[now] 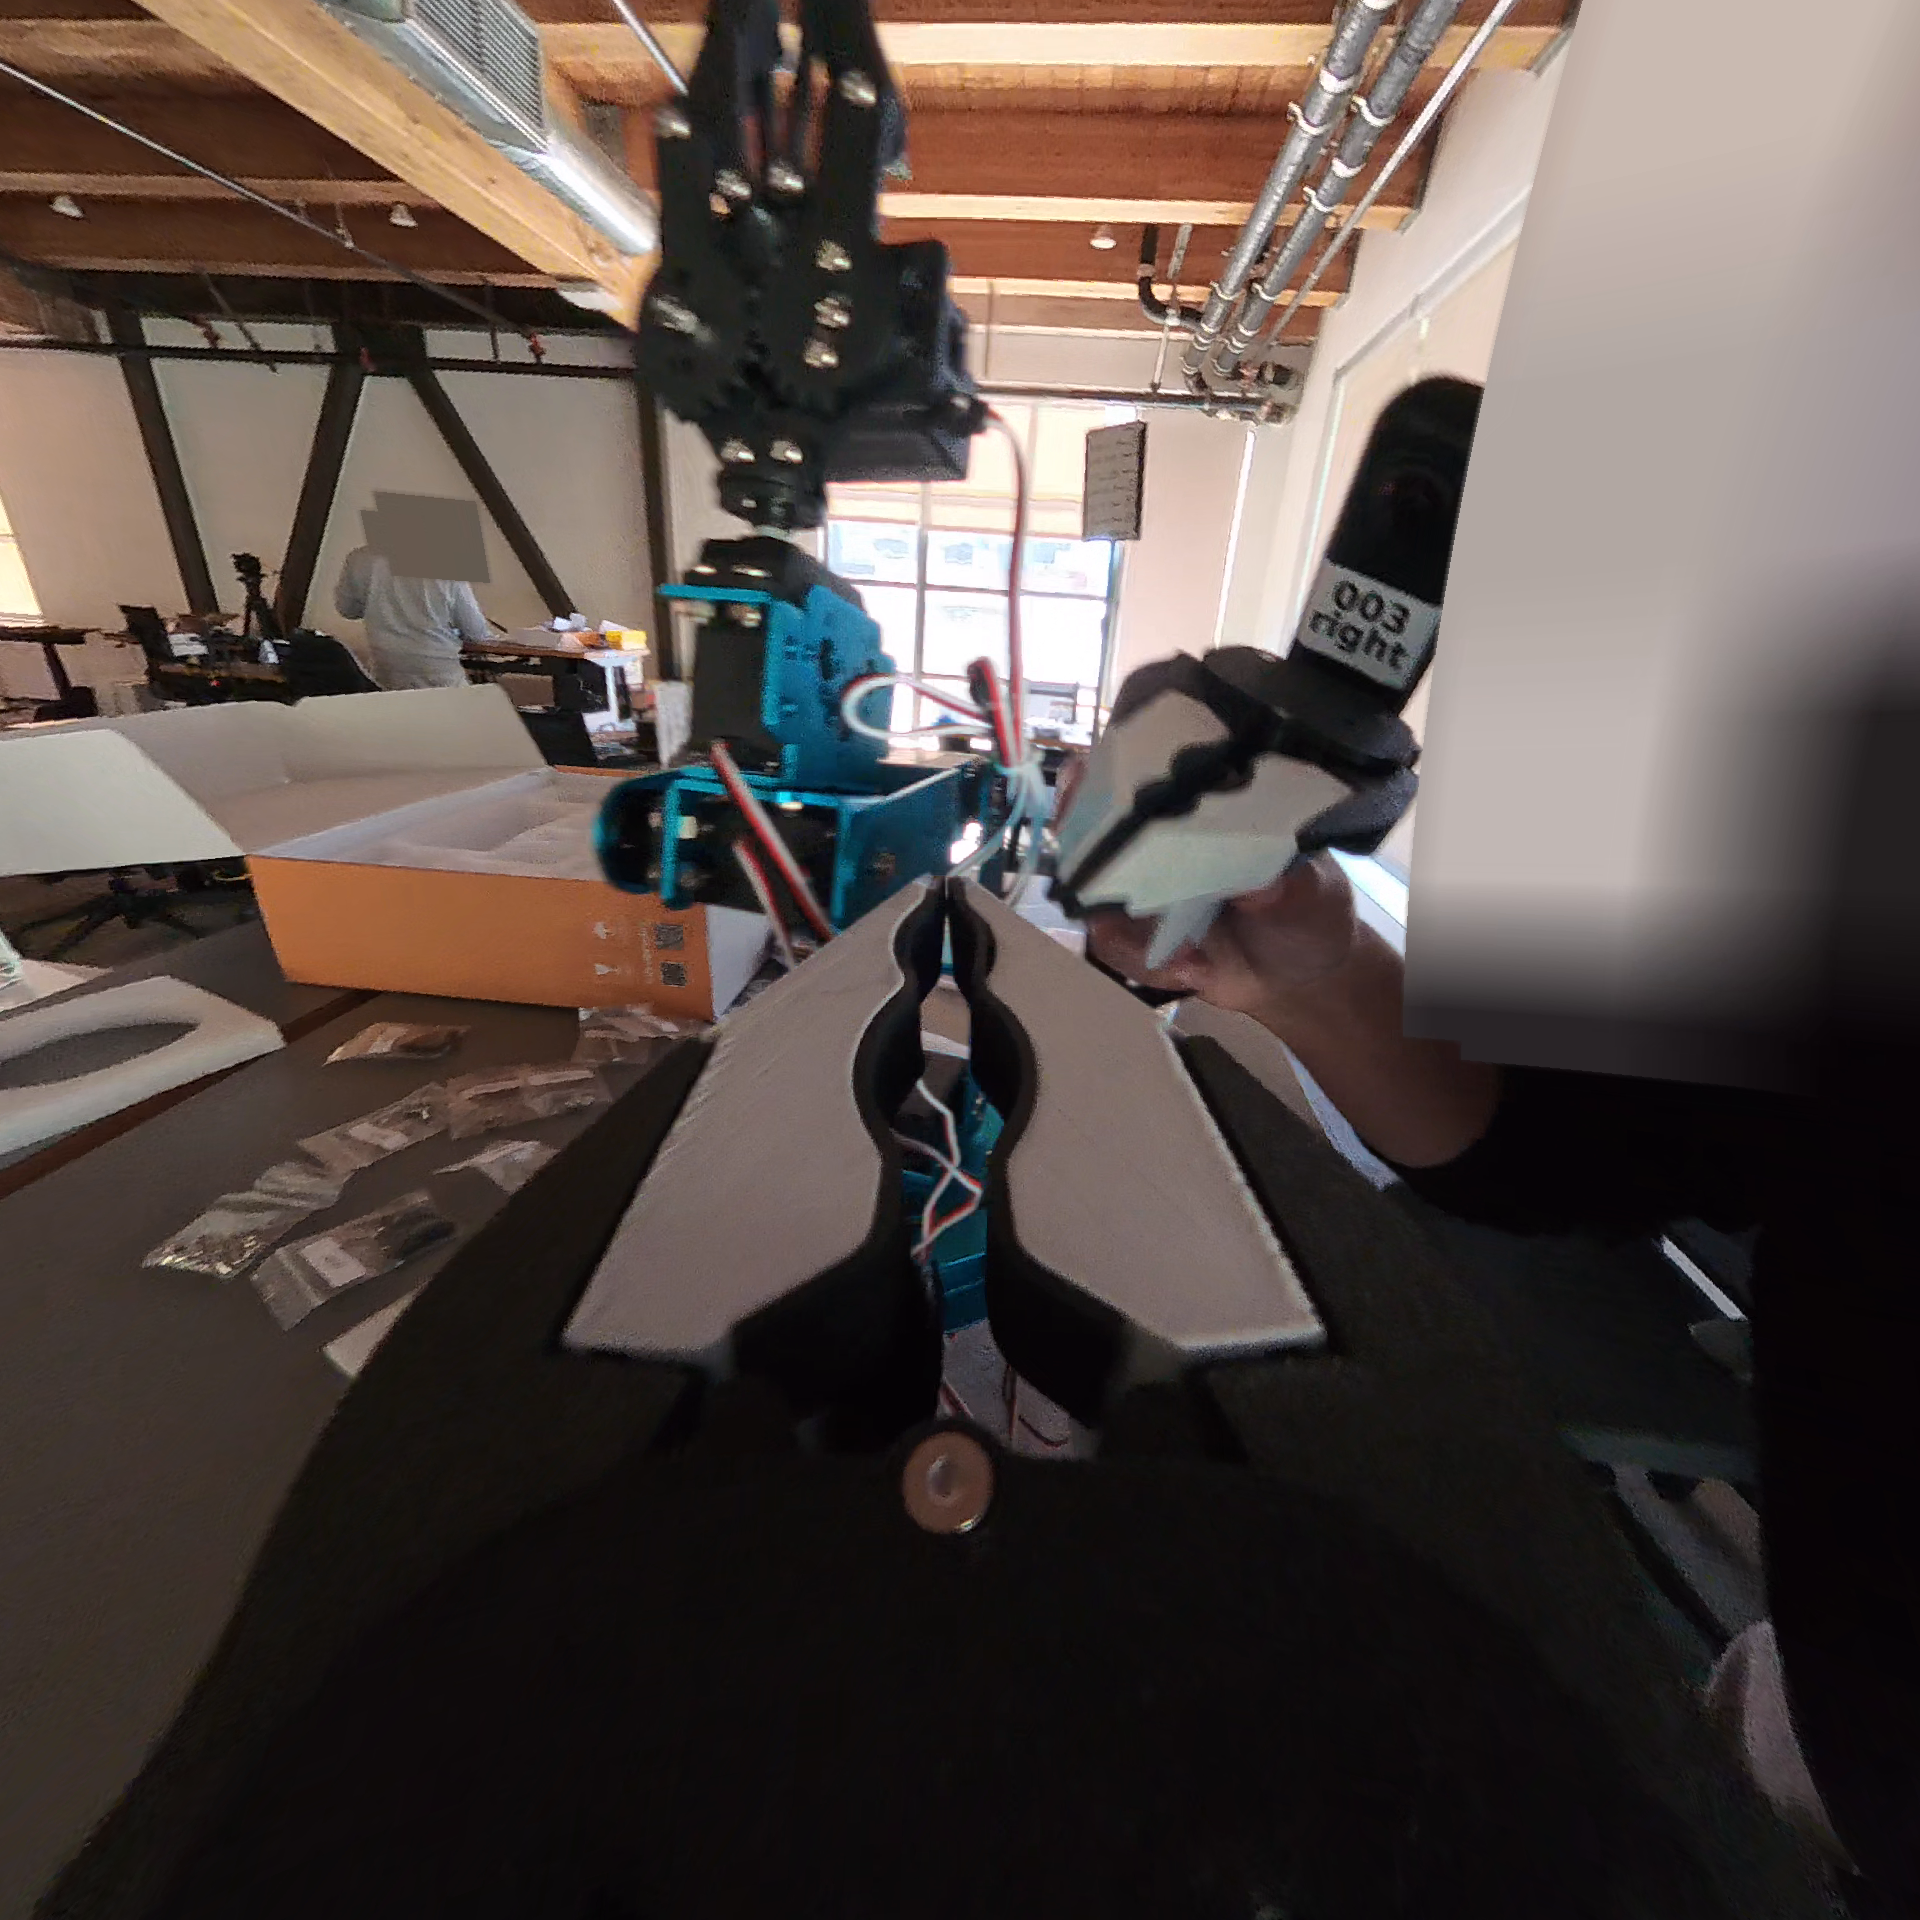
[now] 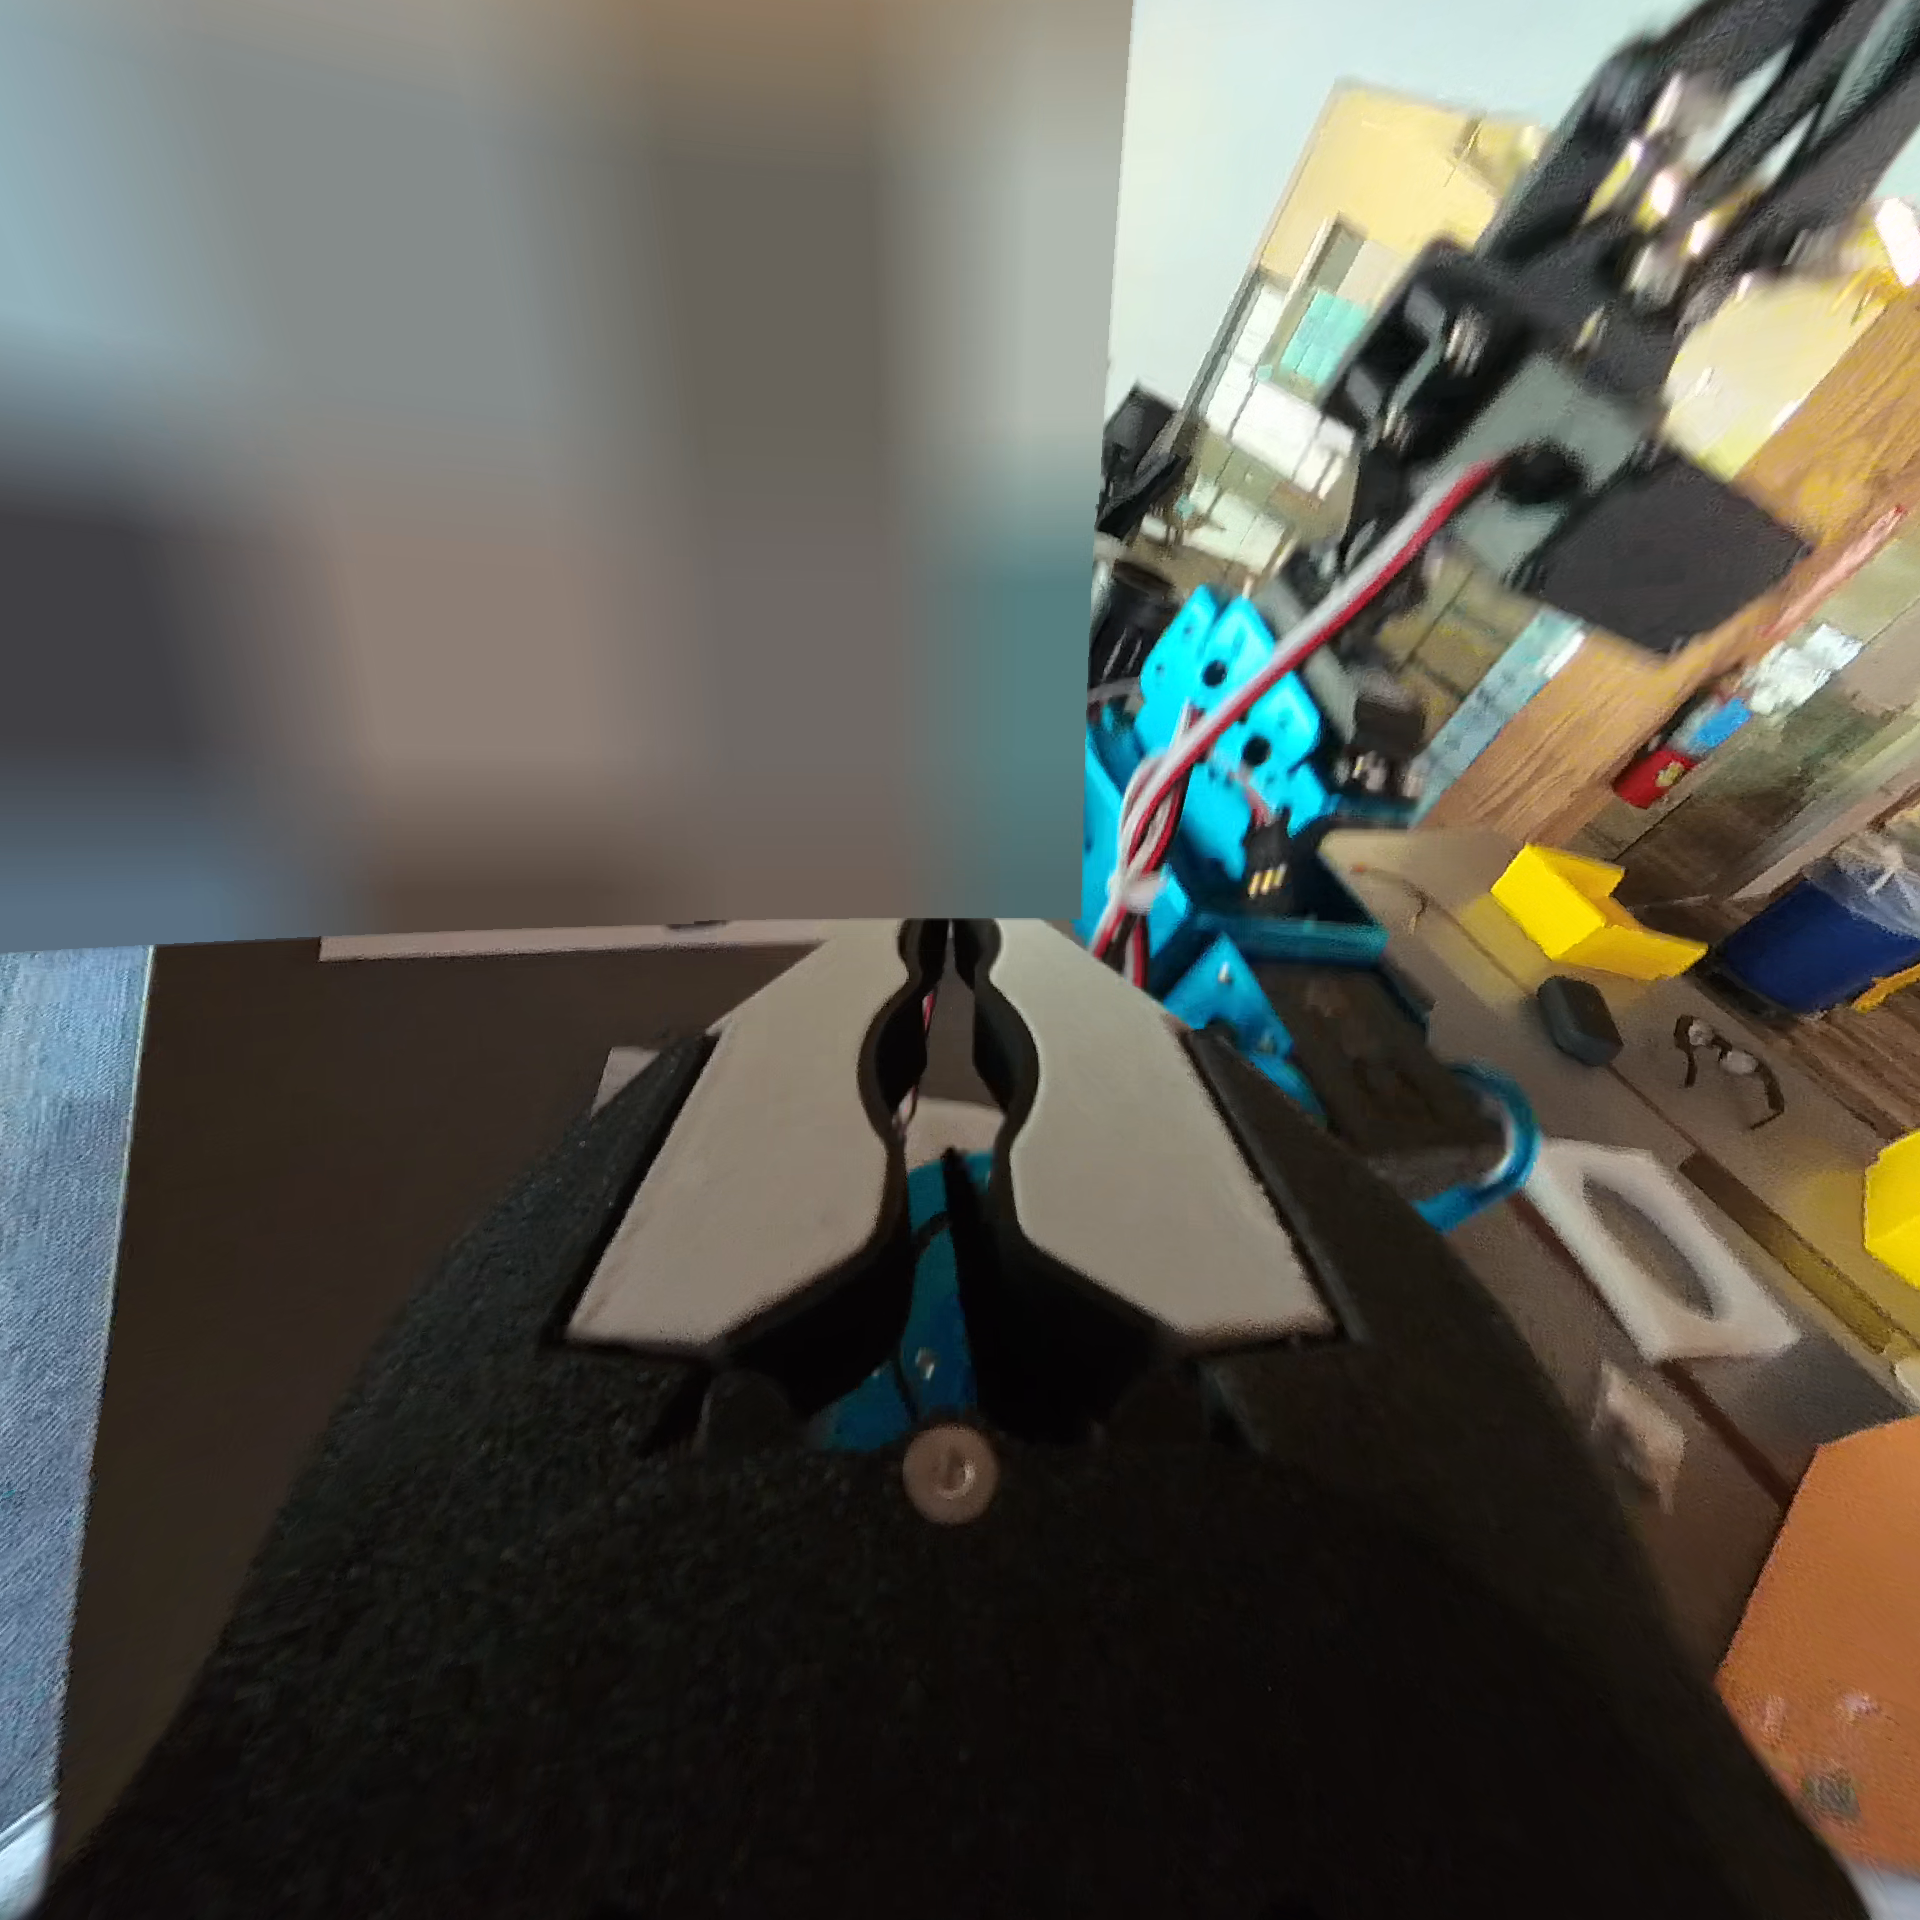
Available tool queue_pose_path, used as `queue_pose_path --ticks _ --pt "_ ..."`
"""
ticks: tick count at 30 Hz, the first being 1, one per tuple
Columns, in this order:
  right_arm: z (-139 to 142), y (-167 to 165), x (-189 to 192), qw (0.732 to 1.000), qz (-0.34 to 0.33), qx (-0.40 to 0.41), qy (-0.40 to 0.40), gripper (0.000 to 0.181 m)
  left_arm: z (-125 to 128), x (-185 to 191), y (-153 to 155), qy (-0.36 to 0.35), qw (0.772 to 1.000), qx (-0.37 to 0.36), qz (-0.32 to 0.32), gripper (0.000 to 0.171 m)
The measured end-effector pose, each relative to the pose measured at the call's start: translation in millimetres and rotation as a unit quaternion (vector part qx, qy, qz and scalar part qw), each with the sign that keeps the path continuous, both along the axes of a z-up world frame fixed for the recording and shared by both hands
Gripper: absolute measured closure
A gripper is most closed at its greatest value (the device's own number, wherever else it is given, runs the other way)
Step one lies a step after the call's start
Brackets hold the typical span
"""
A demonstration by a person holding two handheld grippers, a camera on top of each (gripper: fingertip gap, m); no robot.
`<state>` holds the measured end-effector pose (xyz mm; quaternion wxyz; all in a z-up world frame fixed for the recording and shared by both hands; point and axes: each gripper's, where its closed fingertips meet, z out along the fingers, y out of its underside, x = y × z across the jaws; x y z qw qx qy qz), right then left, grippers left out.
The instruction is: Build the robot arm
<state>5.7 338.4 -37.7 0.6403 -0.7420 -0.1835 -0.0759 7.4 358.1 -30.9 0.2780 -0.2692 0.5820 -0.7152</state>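
A small blue metal robot arm (image 1: pixel 821 665) with a black claw (image 1: pixel 790 260) stands on the dark table (image 1: pixel 156 1351), with red, white and black servo wires (image 1: pixel 997 707) hanging off it. My left gripper (image 1: pixel 948 894) is shut just below the arm's base. Twisted wires show through the gap behind its tips, and I cannot tell whether it pinches one. My right gripper (image 1: pixel 1075 888), held by a hand (image 1: pixel 1278 966), reaches the wire bundle from the right. In its own view my right gripper (image 2: pixel 940 935) is shut with a thin wire (image 2: pixel 920 1029) between its fingers, left of the blue arm (image 2: pixel 1226 727).
An open orange box (image 1: pixel 468 914) lies left of the arm, with several small parts bags (image 1: pixel 416 1132) in front and white foam (image 1: pixel 114 1039) at the far left. A foam frame (image 2: pixel 1662 1247), yellow bins (image 2: pixel 1579 914) and a black pouch (image 2: pixel 1579 1023) lie beyond. A person (image 1: pixel 416 623) stands far back. My left and right fingertips are right by each other.
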Motion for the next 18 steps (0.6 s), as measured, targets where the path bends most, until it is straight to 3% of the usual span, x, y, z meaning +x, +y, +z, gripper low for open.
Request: queue_pose_path --ticks 1,4,6,9,12,18 --pt "-11.4 -5.2 2.6 1.000 -0.010 -0.023 0.004 0.181 0.4 2.3 6.1 0.000 1.000 -0.006 0.008 0.171" --pt "-49.6 -29.4 5.1 0.995 -0.038 -0.091 0.034 0.181 1.8 5.7 20.8 -0.006 0.999 -0.018 0.026 0.171" --pt "-77.1 -53.4 21.3 0.985 -0.097 -0.136 0.029 0.181 3.4 5.0 25.5 -0.011 0.999 -0.027 0.023 0.171" --pt "-124.2 -85.7 8.0 0.966 -0.085 -0.222 0.106 0.176 7.6 -1.3 25.0 -0.025 0.999 -0.038 0.000 0.171" --pt "-163.1 -98.5 18.7 0.950 -0.114 -0.270 0.107 0.174 9.3 -4.4 26.4 -0.034 0.998 -0.042 -0.009 0.169" --pt "-177.9 -85.0 23.7 0.939 -0.081 -0.305 0.135 0.163 7.4 -2.6 29.9 -0.027 0.998 -0.053 -0.011 0.168"
